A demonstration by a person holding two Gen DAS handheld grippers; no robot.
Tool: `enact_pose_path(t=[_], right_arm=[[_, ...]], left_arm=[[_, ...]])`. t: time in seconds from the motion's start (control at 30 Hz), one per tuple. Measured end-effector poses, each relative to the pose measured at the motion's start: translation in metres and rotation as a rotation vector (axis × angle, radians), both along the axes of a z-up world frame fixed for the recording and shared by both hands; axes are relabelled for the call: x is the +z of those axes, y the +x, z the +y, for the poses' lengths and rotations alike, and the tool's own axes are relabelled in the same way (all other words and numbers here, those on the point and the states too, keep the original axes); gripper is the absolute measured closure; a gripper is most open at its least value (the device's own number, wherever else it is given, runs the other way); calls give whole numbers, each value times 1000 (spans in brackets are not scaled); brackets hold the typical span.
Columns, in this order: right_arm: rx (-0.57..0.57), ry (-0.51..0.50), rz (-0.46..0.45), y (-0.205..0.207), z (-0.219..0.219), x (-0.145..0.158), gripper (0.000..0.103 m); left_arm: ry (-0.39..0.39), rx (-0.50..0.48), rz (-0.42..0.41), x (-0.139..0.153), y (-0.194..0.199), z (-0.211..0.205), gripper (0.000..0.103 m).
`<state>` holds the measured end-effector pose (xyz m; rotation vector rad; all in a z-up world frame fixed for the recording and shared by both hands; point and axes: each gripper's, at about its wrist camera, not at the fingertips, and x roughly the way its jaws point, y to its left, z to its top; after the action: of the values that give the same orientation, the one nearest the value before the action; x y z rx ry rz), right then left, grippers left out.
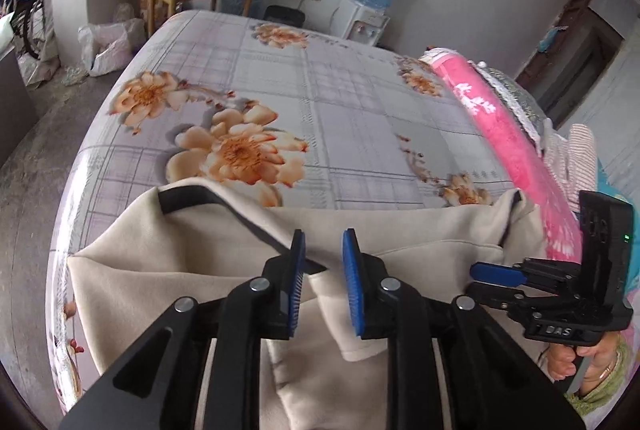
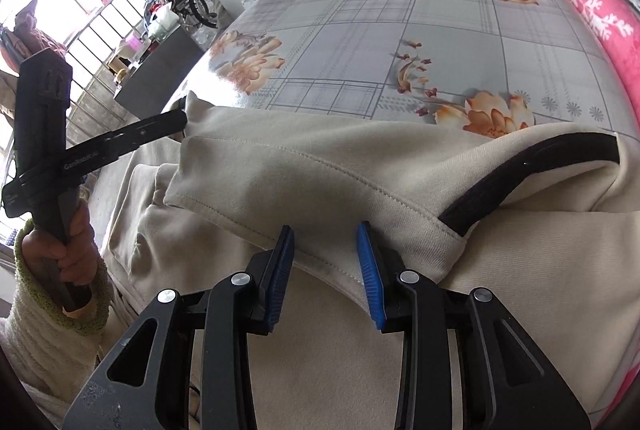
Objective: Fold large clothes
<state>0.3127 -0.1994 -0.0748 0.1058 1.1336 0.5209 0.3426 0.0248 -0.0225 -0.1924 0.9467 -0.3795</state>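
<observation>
Left wrist view: left gripper (image 1: 322, 282) hangs over the beige garment (image 1: 168, 270), jaws parted, blue pads (image 1: 297, 282) either side of a folded edge, nothing pinched.
Right wrist view: right gripper (image 2: 326, 276) released too, pads (image 2: 370, 270) straddling a stitched hem, cloth between them but not clamped.
Garment place: near edge of the bed (image 1: 248, 70), spread across the near side in both views, far half of the sheet bare; part hangs off the near edge, extent unclear.
Garment build: beige knit top, black trim band (image 2: 532, 170) curving at one opening, likely neckline or cuff, cannot tell which.
Handling guess: soft, floppy, light-to-medium weight, thick fleecy knit; will sag and drape when lifted, not slippery, not fragile.
Grip spots: stitched hems and the black-trimmed edge look firmest; pinching doubled layers risks dragging a second layer along.
Cross view: right gripper (image 1: 496, 280) seen side-on at right in the left view, jaws look nearly together, not sure; left gripper (image 2: 176, 120) tip touches the garment corner at left in the right view.
Readable text: "DAS" on the right gripper body; "GenRobot" partly legible on the left gripper arm, tail blurred.
Garment labels: none visible.
Other: pink blanket (image 1: 500, 134) along the right side of the bed, apart from the garment except near its right corner.
</observation>
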Motion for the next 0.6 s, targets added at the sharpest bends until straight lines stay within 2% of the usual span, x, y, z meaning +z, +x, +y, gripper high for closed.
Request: enact_pose_path(t=[0.07, 0.17, 0.27, 0.3, 0.43, 0.53, 0.6], right_arm=[[-2, -3, 1, 0, 0, 1, 71], [-17, -1, 10, -1, 0, 3, 71], [-18, 16, -21, -4, 1, 17, 71], [-12, 29, -39, -4, 2, 23, 71], [27, 17, -103, -3, 19, 32, 71], [68, -50, -78, 3, 36, 10, 71], [76, -86, -98, -2, 38, 6, 71]], left_arm=[[3, -65, -17, 5, -6, -16, 84], [35, -146, 8, -3, -10, -42, 84], [153, -160, 57, -26, -14, -57, 84], [165, -157, 52, -29, -16, -57, 84], [140, -138, 42, -31, -22, -50, 84], [122, -128, 49, -33, -23, -46, 84], [116, -126, 53, -32, -24, -45, 84]])
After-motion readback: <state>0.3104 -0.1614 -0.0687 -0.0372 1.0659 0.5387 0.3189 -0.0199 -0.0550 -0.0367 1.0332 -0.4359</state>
